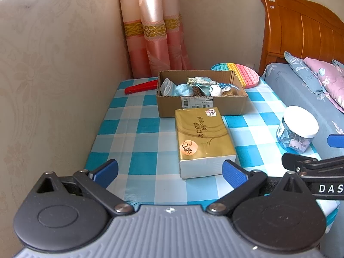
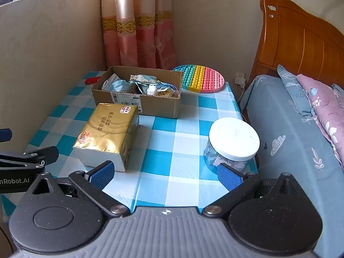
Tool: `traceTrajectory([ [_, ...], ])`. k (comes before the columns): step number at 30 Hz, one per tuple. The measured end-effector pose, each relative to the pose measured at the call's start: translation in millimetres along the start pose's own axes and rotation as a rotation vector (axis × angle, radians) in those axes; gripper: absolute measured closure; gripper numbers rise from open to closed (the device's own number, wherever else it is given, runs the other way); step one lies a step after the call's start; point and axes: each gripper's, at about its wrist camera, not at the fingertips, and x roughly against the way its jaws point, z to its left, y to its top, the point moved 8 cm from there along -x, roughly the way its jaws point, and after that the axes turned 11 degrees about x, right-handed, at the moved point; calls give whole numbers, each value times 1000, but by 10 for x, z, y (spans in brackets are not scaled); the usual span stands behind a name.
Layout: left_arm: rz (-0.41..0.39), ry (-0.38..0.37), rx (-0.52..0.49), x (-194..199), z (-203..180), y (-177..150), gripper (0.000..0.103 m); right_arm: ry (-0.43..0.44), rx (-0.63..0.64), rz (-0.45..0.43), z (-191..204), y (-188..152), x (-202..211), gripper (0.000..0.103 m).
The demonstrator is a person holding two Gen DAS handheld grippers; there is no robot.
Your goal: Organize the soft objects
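Observation:
A gold tissue pack (image 1: 203,139) lies on the blue checked table (image 1: 133,133), just in front of an open cardboard box (image 1: 201,93) that holds face masks and small cloth items (image 1: 200,86). My left gripper (image 1: 169,172) is open and empty, just short of the pack's near end. In the right wrist view the pack (image 2: 108,133) sits left of centre and the box (image 2: 139,94) behind it. My right gripper (image 2: 165,173) is open and empty, over the table's near edge, between the pack and a jar (image 2: 232,144).
A clear jar with a white lid (image 1: 297,129) stands at the table's right edge. A rainbow pop-it mat (image 2: 201,78) lies behind the box, a red object (image 1: 140,88) at the back left. A wall is left, a bed (image 2: 301,129) right.

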Motion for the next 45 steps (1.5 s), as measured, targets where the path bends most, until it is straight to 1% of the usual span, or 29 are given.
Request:
traceTrajectory([
  [45,-3,-4,-3,16,-18,14,1,-4,4,-11,-4,7,32,0],
])
